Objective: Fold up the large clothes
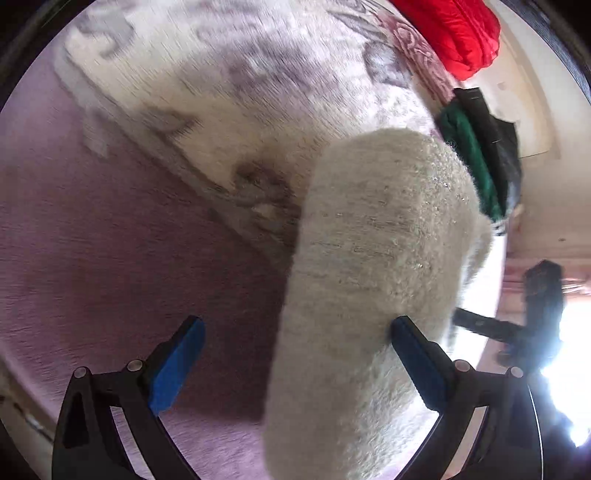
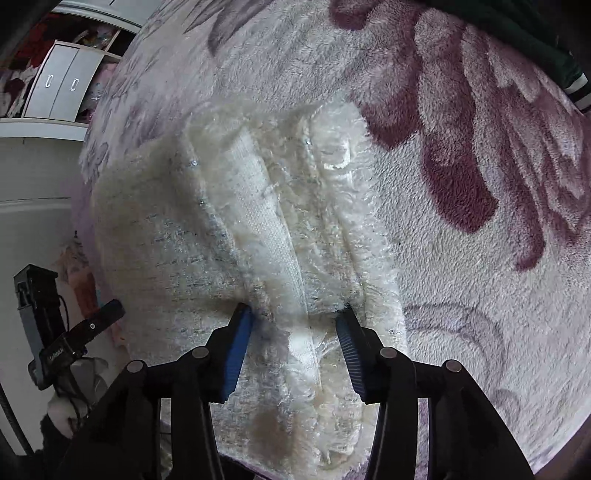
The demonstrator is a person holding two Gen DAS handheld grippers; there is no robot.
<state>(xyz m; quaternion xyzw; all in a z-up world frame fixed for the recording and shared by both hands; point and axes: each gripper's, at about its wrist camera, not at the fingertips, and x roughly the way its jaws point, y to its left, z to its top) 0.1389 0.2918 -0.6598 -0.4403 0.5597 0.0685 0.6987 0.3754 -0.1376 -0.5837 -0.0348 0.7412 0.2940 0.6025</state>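
Observation:
A white fluffy garment [image 2: 258, 229] lies bunched in lengthwise folds on a floral blanket [image 2: 461, 184]. My right gripper [image 2: 293, 350] points down at its near end, with the thick folds between the two blue pads [image 2: 236, 350]. The pads stand apart at the fluff and do not squeeze it. In the left wrist view the same garment [image 1: 369, 258] is a thick pale roll running up the frame. My left gripper [image 1: 299, 358] is wide open. The roll's edge rests against the right-hand pad [image 1: 417, 362], and the left-hand pad stands free over the pink sheet [image 1: 92, 240].
A red cloth [image 1: 454, 33], a green garment [image 1: 469, 158] and a dark one [image 1: 495, 133] lie at the blanket's far edge. The green striped cuff [image 2: 580, 92] shows at top right. White cupboard doors [image 2: 59, 85] stand to the left. A black device [image 2: 40, 314] is beside the bed.

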